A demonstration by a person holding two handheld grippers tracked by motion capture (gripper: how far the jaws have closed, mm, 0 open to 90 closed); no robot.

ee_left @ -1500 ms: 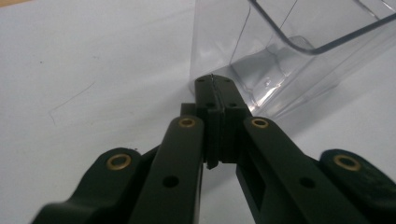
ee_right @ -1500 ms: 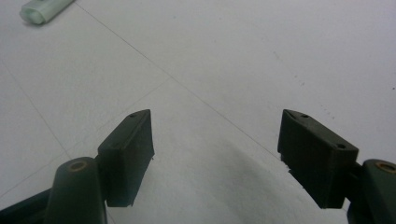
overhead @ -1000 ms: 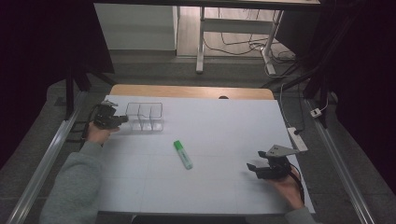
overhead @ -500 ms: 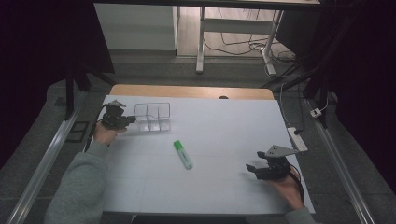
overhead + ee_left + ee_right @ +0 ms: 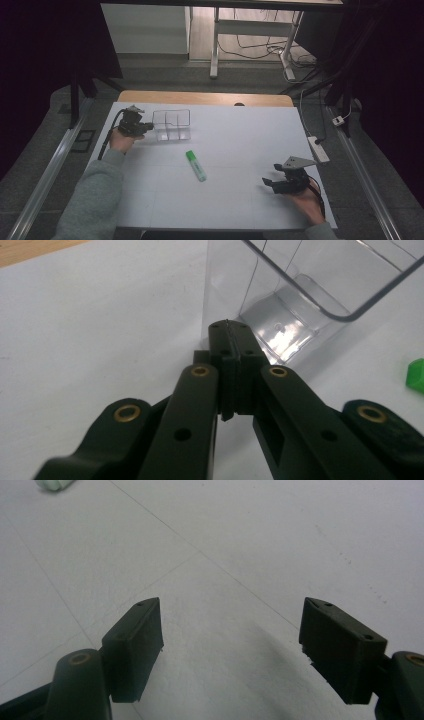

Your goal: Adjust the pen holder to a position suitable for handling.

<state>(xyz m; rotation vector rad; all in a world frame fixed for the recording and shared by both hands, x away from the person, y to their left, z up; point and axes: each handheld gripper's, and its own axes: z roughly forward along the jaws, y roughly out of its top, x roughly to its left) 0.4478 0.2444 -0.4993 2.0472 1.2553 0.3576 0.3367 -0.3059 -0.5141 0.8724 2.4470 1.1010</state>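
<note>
Left hand-held gripper (image 5: 145,127): clenched with nothing between its jaws, tips sitting just beside the clear tray's near corner.
Clear tray (image 5: 172,125): lying on the white desk (image 5: 240,200), far left, with 3 compartments showing.
Right hand-held gripper (image 5: 267,182): released, jaws spreading wide over bare desk, near right.
Green marker (image 5: 196,165): lying mid-desk, well apart from both hand-held grippers.

green marker (image 5: 416,380) cut off by right edge.
</note>
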